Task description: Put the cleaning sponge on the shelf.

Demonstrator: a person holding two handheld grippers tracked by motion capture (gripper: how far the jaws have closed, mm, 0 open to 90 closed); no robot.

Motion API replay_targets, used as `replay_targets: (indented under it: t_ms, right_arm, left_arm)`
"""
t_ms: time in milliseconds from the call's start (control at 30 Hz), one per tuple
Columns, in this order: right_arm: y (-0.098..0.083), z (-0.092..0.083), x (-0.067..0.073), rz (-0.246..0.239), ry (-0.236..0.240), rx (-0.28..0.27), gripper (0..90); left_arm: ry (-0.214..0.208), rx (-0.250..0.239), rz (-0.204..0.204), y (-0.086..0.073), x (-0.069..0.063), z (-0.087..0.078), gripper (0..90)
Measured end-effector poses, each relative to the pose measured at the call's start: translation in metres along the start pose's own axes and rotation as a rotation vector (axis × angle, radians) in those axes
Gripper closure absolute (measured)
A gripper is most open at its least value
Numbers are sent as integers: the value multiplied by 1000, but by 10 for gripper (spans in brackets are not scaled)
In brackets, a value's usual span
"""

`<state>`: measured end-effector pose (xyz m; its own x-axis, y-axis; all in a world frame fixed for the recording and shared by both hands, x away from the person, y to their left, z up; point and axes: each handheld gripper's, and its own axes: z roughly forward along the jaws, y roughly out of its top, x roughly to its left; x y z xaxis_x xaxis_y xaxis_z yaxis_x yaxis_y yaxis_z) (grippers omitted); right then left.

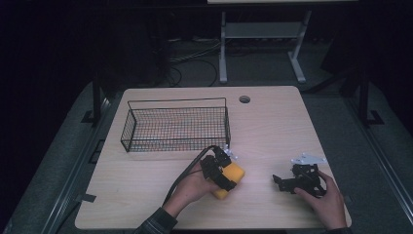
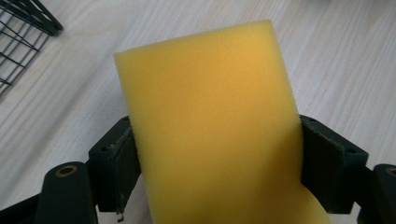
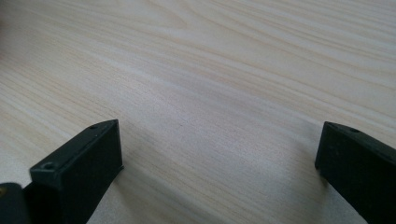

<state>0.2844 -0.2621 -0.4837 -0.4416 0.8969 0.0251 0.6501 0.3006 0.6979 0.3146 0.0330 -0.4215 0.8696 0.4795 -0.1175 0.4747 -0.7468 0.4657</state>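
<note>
Your desk (image 1: 272, 126) takes up the middle of the high view, a pale wood-grain top with a round cable hole (image 1: 244, 99) near its far edge, upper centre of the frame.

On the desk, left of centre in that view, stands the black wire basket (image 1: 176, 127), a long open-topped rectangle. A corner of it shows at the upper left of the left gripper view (image 2: 23, 32).

Just below the basket's right end in the high view lies the yellow sponge (image 1: 233, 176), near the basket but apart from it. In the left gripper view it covers the centre of the frame (image 2: 210, 126), a thick block angled up toward the top edge.

Your left hand-held gripper (image 1: 220, 171) is clamped on that sponge: in the left gripper view both black jaws press against its two sides, and the foam reaches past them toward the top of the frame. Your left hand (image 1: 192, 187) holds it from the lower centre of the high view.

Your right hand-held gripper (image 1: 297, 179) sits at the lower right of the high view, well apart from the sponge, with your right hand (image 1: 327, 200) behind it. In the right gripper view its jaws stand wide apart at the lower corners, with bare desk (image 3: 210, 93) between them.
</note>
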Motion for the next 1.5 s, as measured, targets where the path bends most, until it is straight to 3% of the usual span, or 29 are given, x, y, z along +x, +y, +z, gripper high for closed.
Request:
replay_targets:
  t_ms: [1100, 1500]
  right_arm:
    - [0, 0, 0, 0, 0, -2, 0]
    - [0, 0, 0, -1, 1, 0, 0]
  left_arm:
    - [46, -48, 3, 20, 29, -50, 221]
    - [69, -65, -26, 24, 45, -63, 223]
